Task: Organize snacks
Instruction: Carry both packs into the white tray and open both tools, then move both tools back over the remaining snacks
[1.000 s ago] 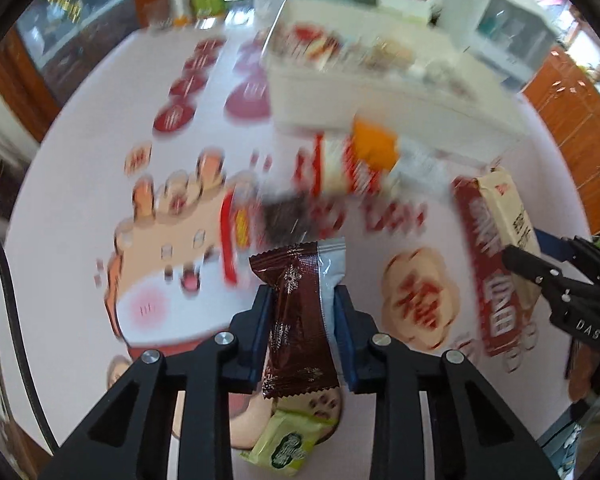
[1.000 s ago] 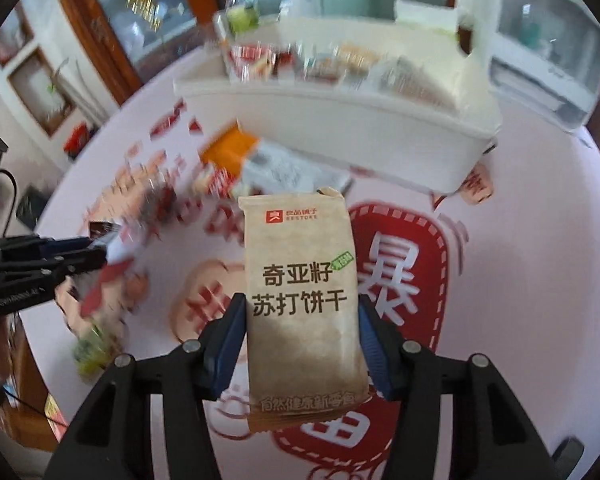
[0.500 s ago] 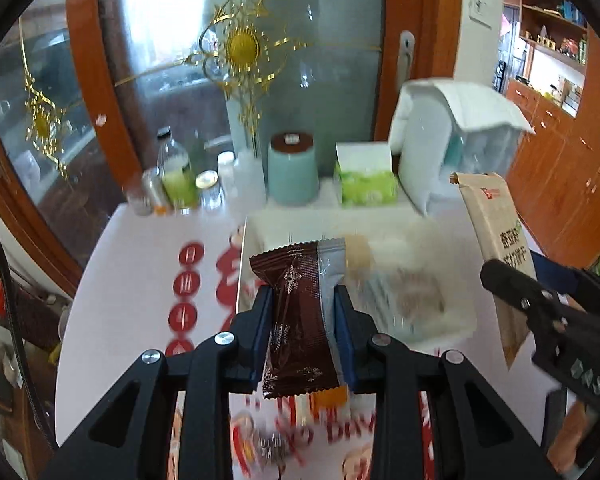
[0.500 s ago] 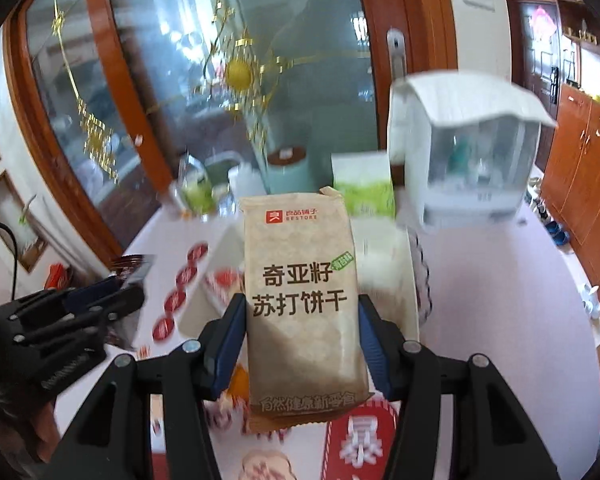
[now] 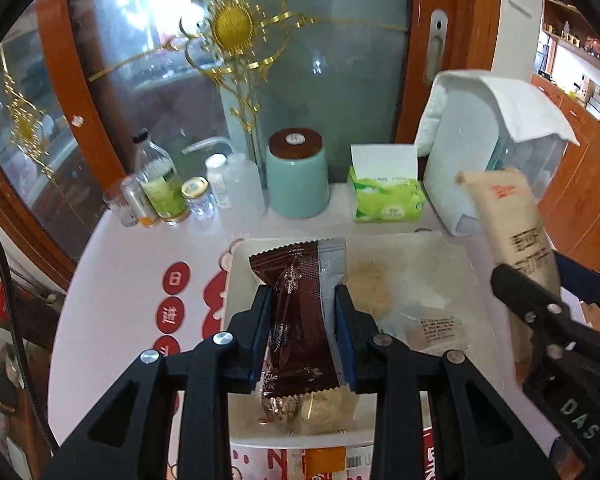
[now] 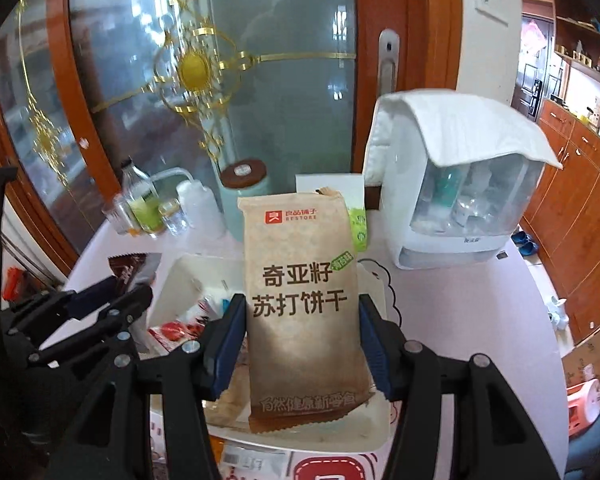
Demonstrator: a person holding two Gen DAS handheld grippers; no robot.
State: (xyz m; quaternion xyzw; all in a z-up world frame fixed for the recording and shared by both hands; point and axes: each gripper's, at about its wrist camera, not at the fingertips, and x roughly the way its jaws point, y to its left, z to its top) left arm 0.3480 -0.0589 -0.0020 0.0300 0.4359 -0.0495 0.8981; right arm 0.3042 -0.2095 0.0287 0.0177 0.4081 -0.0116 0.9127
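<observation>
My left gripper (image 5: 302,304) hangs over the white snack bin (image 5: 452,264) with a brown snack packet (image 5: 296,320) upright between its blue pads. Its jaws are opening, but the pads still touch the packet. In the right wrist view the left gripper (image 6: 124,284) shows at the left with the brown packet (image 6: 130,264). My right gripper (image 6: 302,320) is shut on a tan cracker packet (image 6: 300,272), held upright above the bin (image 6: 180,280). The right gripper (image 5: 540,284) and the cracker packet (image 5: 508,216) also appear at the right of the left wrist view. Several wrapped snacks lie in the bin.
Behind the bin stand a green tissue pack (image 5: 386,196), a teal jar (image 5: 298,176), several bottles (image 5: 160,188) and a white cloth-covered appliance (image 5: 480,140). The table (image 5: 120,280) carries red prints. More snacks (image 5: 324,460) lie just in front of the bin. A glass door is behind.
Both grippers rose from the table with their packets and moved forward over the white bin. The views tilted up toward the back of the table and the door.
</observation>
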